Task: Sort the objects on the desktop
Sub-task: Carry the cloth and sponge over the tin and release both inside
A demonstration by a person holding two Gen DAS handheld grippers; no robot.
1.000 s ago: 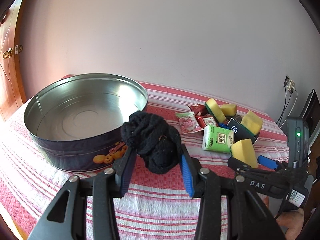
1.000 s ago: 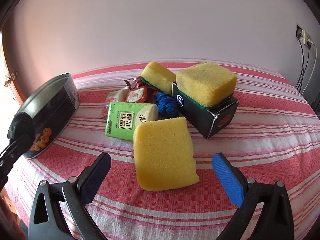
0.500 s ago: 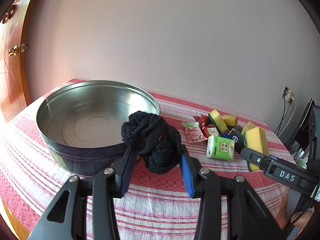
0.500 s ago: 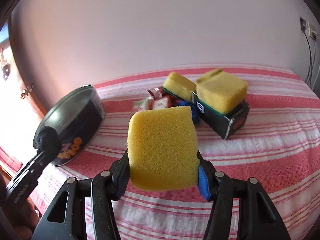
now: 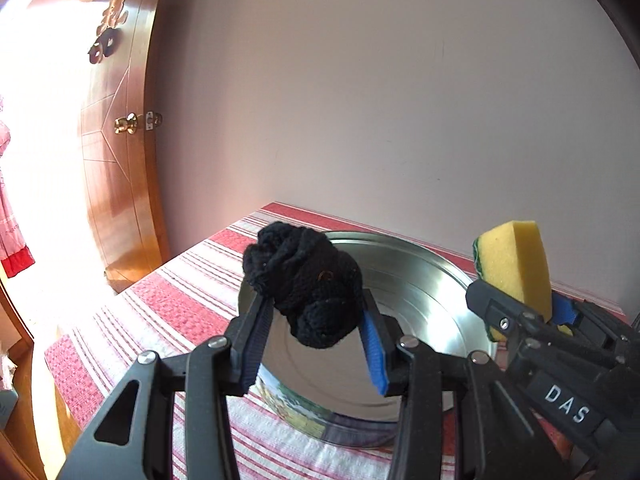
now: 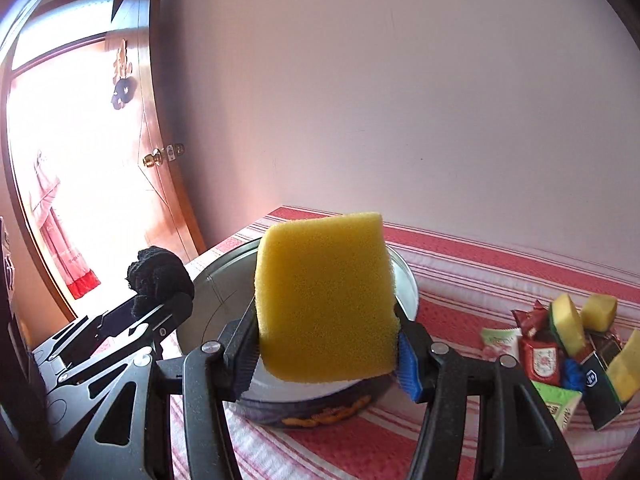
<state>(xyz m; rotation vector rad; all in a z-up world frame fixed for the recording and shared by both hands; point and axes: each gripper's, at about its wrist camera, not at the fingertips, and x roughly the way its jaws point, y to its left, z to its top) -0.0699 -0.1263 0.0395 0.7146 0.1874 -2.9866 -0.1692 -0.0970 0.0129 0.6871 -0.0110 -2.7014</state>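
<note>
My left gripper (image 5: 314,344) is shut on a black knitted bundle (image 5: 304,284) and holds it over the near rim of a round metal tin (image 5: 424,292). My right gripper (image 6: 326,346) is shut on a yellow sponge (image 6: 326,296), lifted above the same tin (image 6: 404,280). From the left wrist view, the right gripper (image 5: 532,312) enters at the right with the sponge (image 5: 514,264) standing on edge, green backing to the left. The right wrist view shows the left gripper (image 6: 160,304) and its black bundle (image 6: 158,274) at the left of the tin.
A pile lies on the striped cloth (image 6: 500,280) at the right: more sponges (image 6: 568,322), red sachets (image 6: 542,362), a green tissue pack (image 6: 560,404), a black box (image 6: 600,384). A wooden door (image 5: 116,160) stands open at the left past the table's edge.
The right gripper closed on the yellow sponge, lifted it off the cloth and swung left to the tin. The left gripper also swung left with the black bundle, now over the tin's rim.
</note>
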